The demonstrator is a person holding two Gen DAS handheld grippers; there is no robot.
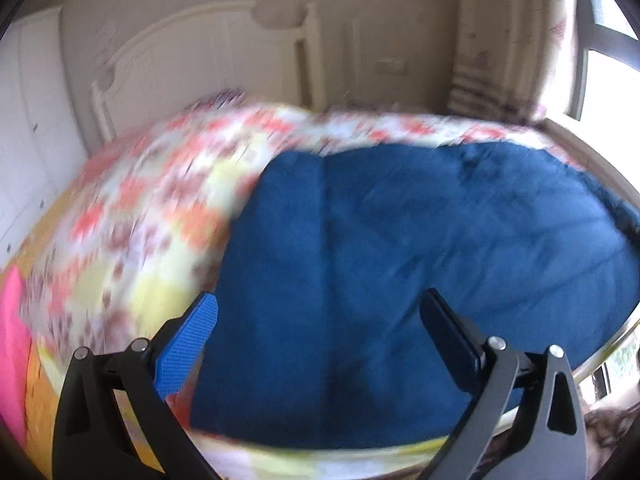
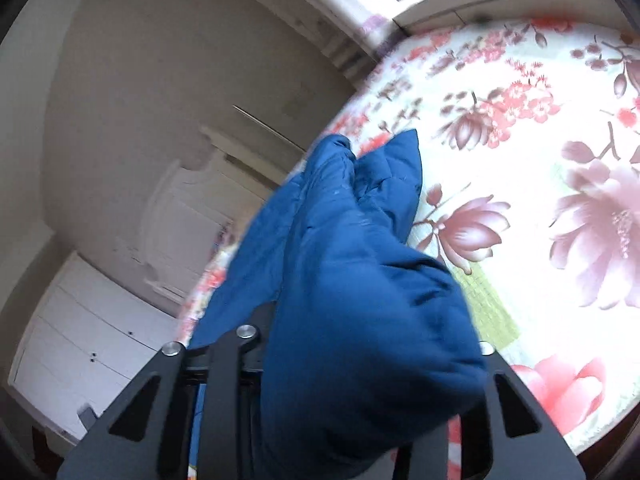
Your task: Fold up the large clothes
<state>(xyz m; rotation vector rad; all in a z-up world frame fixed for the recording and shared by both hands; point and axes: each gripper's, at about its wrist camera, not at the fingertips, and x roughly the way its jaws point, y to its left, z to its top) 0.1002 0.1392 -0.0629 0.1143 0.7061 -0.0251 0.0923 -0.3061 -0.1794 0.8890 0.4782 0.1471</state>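
A large dark blue padded garment lies spread flat on the flowered bedspread. My left gripper is open and empty, hovering above the garment's near left part; its fingers stand wide apart. In the right wrist view my right gripper is shut on a bunched part of the blue garment, which is lifted off the bed and drapes over and hides the fingertips. The rest of it trails down to the bedspread.
A white headboard stands at the far end of the bed. White drawers are beside it. A curtain and window are on the right. A pink item lies at the bed's left edge.
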